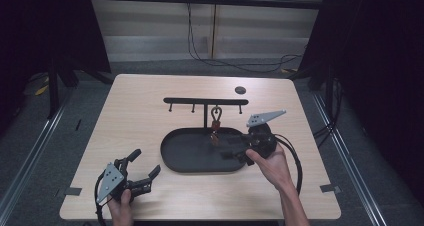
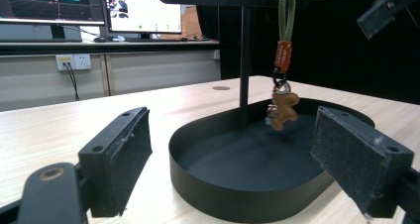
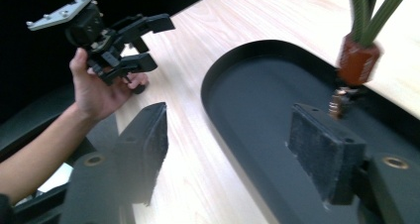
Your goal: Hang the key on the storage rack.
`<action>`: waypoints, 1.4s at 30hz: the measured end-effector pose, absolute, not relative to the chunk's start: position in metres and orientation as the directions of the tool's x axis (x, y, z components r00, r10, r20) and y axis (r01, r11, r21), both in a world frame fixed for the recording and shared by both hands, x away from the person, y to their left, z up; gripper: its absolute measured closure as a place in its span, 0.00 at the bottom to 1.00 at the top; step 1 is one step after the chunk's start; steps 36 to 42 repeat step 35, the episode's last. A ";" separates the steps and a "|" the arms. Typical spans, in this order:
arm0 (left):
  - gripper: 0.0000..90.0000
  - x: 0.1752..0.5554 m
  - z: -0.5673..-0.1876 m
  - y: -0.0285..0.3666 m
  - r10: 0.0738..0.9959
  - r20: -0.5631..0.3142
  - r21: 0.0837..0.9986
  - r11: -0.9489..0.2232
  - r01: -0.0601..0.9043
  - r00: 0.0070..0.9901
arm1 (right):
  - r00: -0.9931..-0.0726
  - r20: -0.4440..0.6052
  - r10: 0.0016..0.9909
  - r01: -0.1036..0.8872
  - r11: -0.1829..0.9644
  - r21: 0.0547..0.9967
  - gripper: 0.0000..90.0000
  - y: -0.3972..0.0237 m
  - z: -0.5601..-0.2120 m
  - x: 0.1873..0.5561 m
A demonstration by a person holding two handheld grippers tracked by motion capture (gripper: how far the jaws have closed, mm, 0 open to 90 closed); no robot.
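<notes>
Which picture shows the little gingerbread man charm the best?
The left gripper view: the gingerbread charm hangs clear and whole over the black tray. The high view shows it tiny. The right gripper view shows its orange tag and ring, with a jaw in front.

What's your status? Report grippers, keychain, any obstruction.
Left gripper open, clear of tray. Right gripper open at tray, below keychain. Keychain hangs from rack, charm over tray. Nothing in the way.
</notes>
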State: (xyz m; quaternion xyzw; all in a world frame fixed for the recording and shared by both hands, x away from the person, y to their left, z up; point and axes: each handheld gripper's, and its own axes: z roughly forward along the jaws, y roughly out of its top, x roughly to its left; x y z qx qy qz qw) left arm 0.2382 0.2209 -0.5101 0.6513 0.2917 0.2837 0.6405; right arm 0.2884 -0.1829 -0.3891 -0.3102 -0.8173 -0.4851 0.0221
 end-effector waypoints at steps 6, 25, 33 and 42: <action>0.17 0.238 -0.510 0.221 0.743 -0.004 1.000 -0.009 0.016 0.669 | -0.804 0.354 0.478 0.500 0.219 0.838 0.20 -0.201 -0.426 0.272; 0.17 0.238 -0.510 0.221 0.743 -0.004 1.000 -0.009 0.016 0.669 | -0.689 0.069 0.722 0.213 0.111 0.971 0.23 -0.210 -0.503 0.239; 0.17 0.238 -0.510 0.221 0.744 -0.007 1.000 -0.005 0.016 0.668 | -0.628 0.025 0.777 0.076 0.030 0.997 0.20 -0.204 -0.509 0.229; 0.17 0.238 -0.510 0.221 0.744 -0.007 1.000 -0.005 0.016 0.668 | -0.606 0.027 0.795 0.050 0.004 0.999 0.18 -0.206 -0.511 0.226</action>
